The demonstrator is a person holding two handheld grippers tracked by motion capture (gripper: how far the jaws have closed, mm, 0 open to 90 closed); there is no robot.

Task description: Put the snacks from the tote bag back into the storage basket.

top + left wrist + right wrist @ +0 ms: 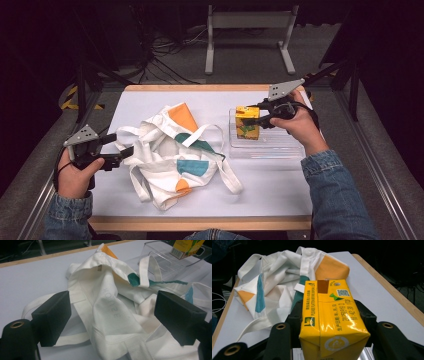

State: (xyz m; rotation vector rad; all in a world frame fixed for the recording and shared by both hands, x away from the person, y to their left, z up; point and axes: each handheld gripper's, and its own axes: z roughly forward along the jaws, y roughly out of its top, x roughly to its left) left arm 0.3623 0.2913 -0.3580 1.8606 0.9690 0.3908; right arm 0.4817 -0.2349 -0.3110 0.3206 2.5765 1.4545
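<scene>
As seen from the high view, the yellow carton [247, 122], stiff, light, best gripped on its flat sides, stands in the clear tray [280, 147], clamped by the right gripper [255, 114].
Left gripper view: left gripper [112, 315] open, astride the soft tote bag [112, 307] beside the tray.
Right gripper view: jaws pinch the carton's flanks.

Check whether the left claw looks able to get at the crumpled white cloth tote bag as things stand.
Probably yes. The left claw stands open with the crumpled white cloth tote bag bunched right between its jaws, and nothing lies between them.
</scene>
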